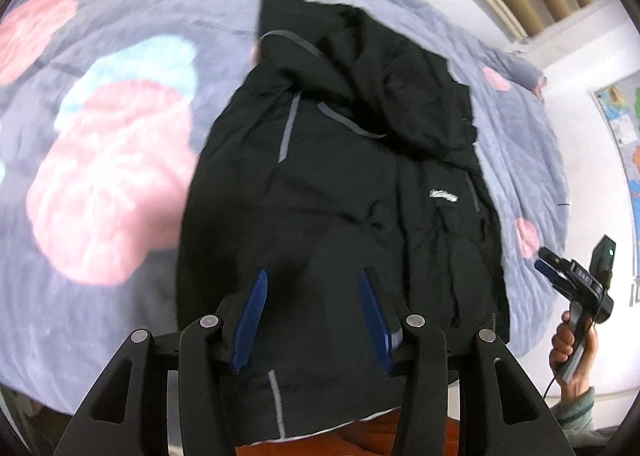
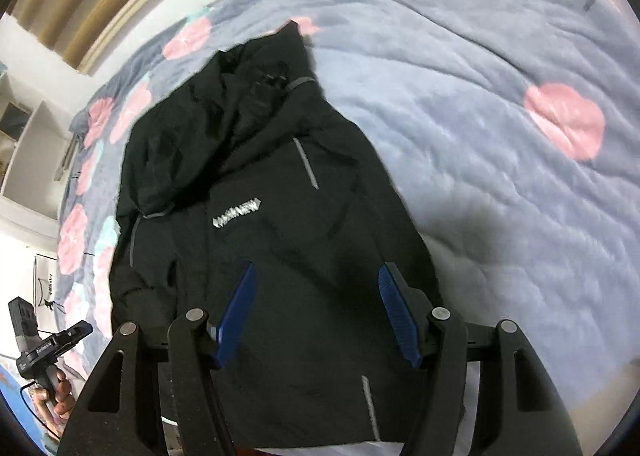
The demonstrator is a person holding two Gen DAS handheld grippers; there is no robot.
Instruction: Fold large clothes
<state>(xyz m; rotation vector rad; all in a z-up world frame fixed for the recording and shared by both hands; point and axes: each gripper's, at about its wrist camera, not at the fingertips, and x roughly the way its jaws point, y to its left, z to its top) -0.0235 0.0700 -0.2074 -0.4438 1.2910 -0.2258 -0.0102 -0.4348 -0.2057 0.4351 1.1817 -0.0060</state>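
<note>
Looking down both sets of tongs, I had the black jacket dead ahead, spread on the bed over the grey quilt with pink blotches. Its long axis ran straight away from me: hem at the near bed edge, right under the tongs, hood bunched at the far end. The sleeves appeared already tucked in, since the outline was a narrow slab; that's a read, not certain.

My left tongs were spread apart, holding nothing, hovering over the hem just left of the jacket's midline. My right tongs were also spread apart and empty, over the hem on the chest-logo side. Whether either blue pad touched cloth I couldn't tell; it looked like a gap. In each view the other tool sat off to the side, well apart from the jacket's edge: the right one at the left camera's right margin, the left one low at the right camera's left margin.

The relation that mattered: the hem was the near short edge, crosswise to both tongs, each about equally close to its own corner. Neither hand had the advantage, so my call was a two-handed pinch at the hem corners, carrying the fold forward along the long axis toward the hood. The risk was slick shell fabric slipping out of a shallow bite.
</note>
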